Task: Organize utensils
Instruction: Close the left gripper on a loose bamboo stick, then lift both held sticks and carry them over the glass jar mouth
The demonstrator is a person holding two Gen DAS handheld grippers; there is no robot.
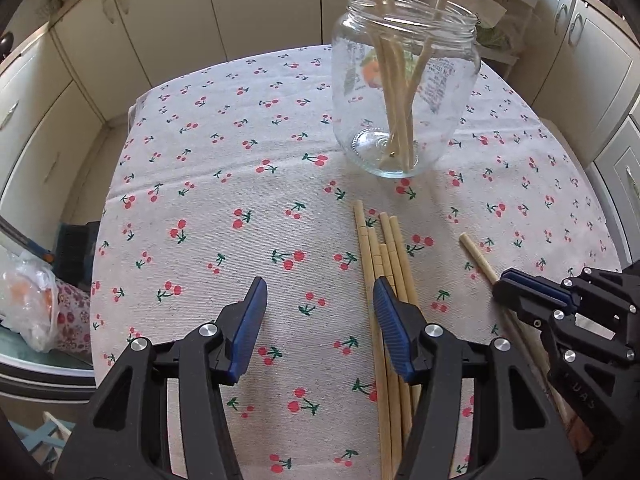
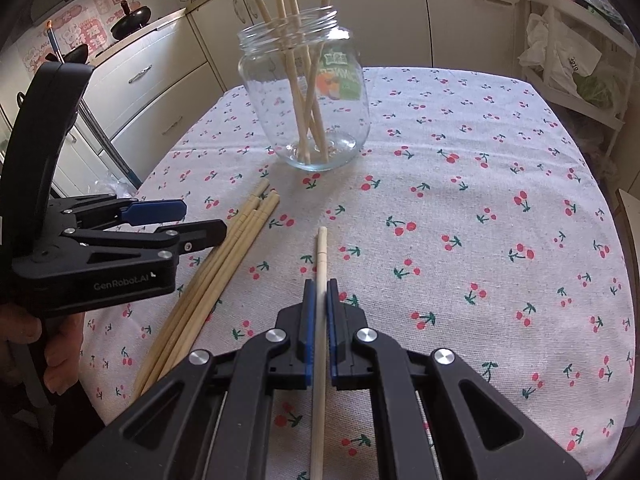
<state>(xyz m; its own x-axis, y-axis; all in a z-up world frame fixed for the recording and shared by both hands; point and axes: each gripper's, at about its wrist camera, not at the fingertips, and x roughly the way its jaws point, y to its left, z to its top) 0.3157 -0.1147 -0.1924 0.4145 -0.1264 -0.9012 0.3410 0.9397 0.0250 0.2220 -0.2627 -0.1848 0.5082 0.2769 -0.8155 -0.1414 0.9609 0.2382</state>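
Right gripper (image 2: 319, 292) fingers clamp one chopstick (image 2: 321, 248) lengthwise; left gripper (image 1: 318, 296) fingers gape beside the loose chopsticks (image 1: 384, 248).

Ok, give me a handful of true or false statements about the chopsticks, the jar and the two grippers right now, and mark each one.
1. The right gripper is shut on a single chopstick. True.
2. The glass jar is lying on its side. False: it stands upright on the tablecloth.
3. The left gripper is clamped on the bundle of loose chopsticks. False: its jaws stand open, with nothing between them; the bundle lies on the cloth under and beside one finger.
4. Several chopsticks in the jar already stand inside, leaning on its rim. True.
5. The jar has a lid on. False: its mouth is open.
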